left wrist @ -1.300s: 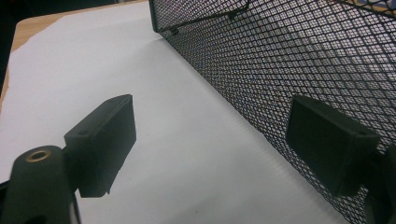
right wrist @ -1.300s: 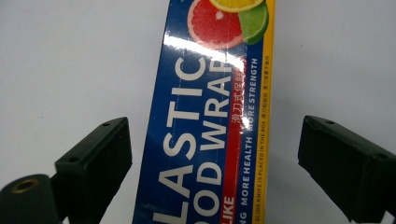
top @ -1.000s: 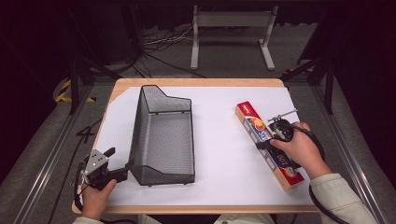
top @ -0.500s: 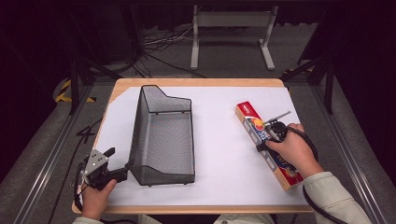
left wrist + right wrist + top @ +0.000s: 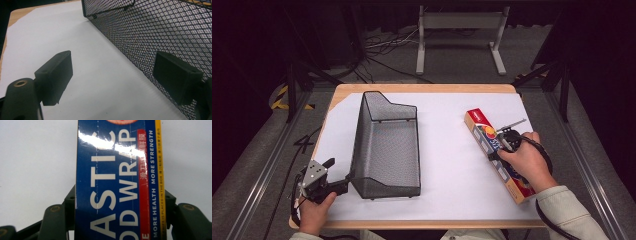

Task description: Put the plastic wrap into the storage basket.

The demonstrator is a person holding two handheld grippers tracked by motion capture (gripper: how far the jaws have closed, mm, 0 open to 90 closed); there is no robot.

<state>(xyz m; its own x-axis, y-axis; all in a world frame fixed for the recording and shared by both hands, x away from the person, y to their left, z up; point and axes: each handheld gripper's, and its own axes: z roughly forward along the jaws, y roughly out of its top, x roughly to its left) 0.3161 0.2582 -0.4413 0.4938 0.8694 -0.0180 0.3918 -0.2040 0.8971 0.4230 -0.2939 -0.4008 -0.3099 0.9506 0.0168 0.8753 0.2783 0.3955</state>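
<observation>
A long blue and red plastic wrap box (image 5: 479, 125) lies flat at the right side of the table. My right gripper (image 5: 506, 142) is over its middle, and its jaws press against both long sides of the box (image 5: 117, 170), shut on it (image 5: 120, 203). A black wire mesh basket (image 5: 360, 145) stands empty at centre left. My left gripper (image 5: 339, 172) sits by the basket's near left corner, open (image 5: 115, 67), with one jaw close against the outside of the mesh wall (image 5: 155, 30) and nothing between the jaws.
A white sheet (image 5: 447, 150) covers most of the wooden tabletop (image 5: 422, 88). Bare sheet lies between the basket and the box. Metal rails run along both sides of the table, and a stand's legs (image 5: 459, 35) are on the floor beyond.
My right gripper has slid a little up the box toward its far end. The left gripper and the basket have stayed put.
</observation>
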